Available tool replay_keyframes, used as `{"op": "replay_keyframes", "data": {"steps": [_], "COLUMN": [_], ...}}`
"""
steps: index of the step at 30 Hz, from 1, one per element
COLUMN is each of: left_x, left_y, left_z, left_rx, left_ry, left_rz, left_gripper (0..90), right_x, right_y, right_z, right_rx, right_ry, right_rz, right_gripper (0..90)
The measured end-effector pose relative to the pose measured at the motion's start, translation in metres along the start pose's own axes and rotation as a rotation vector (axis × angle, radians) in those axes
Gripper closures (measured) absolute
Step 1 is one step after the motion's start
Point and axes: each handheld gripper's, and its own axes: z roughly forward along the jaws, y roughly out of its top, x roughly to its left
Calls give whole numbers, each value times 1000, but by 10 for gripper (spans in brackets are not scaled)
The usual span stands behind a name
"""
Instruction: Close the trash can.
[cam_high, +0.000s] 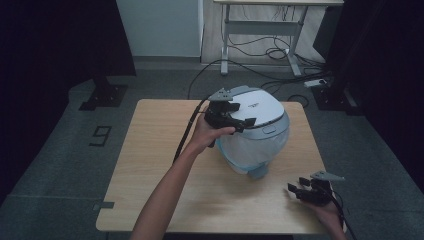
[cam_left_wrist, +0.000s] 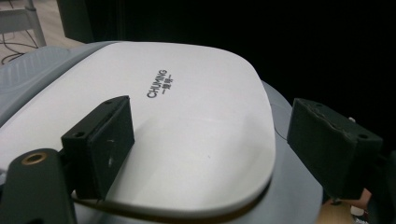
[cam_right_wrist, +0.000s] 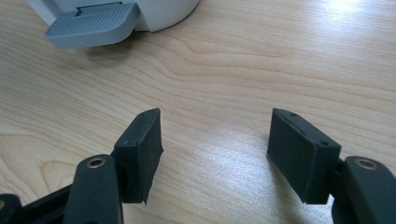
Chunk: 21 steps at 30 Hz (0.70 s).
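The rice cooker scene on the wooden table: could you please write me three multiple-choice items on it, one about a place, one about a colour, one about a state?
1. Where are the left tongs?
A. over the rice cooker lid
B. on the floor
C. under the table

2. What colour is the lid's top panel?
A. red
B. white
C. green

3. How do the right tongs stand?
A. shut on a spoon
B. shut on the lid
C. open, holding nothing

Answers: 1 A, the left gripper view shows the jaws spread above the lid. 2 B, the panel with dark lettering is white. 3 C, bare wood shows between the jaws.
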Motion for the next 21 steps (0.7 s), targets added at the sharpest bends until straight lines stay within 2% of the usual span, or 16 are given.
{"op": "replay_keyframes", "data": {"steps": [4,13,17,21], "left_x": [2,5,5,1], "left_y": [2,6,8,9], "left_z": [6,17,23,28], "left_rx": [-2,2,7,28], "left_ry": [27,118,141,177], "left_rz": [-9,10,11,43], "left_gripper": [148,149,148,149], "right_x": [-1,-2,-3,-2], "right_y": [0,0,0,0], "right_z": [-1,-1,-1,-1], "right_rx": [-6,-8,-7,-7], "right_ry": [-1,0,0,1], "right_rz": [3,4,6,6], "right_gripper": [346,346,346,346]}}
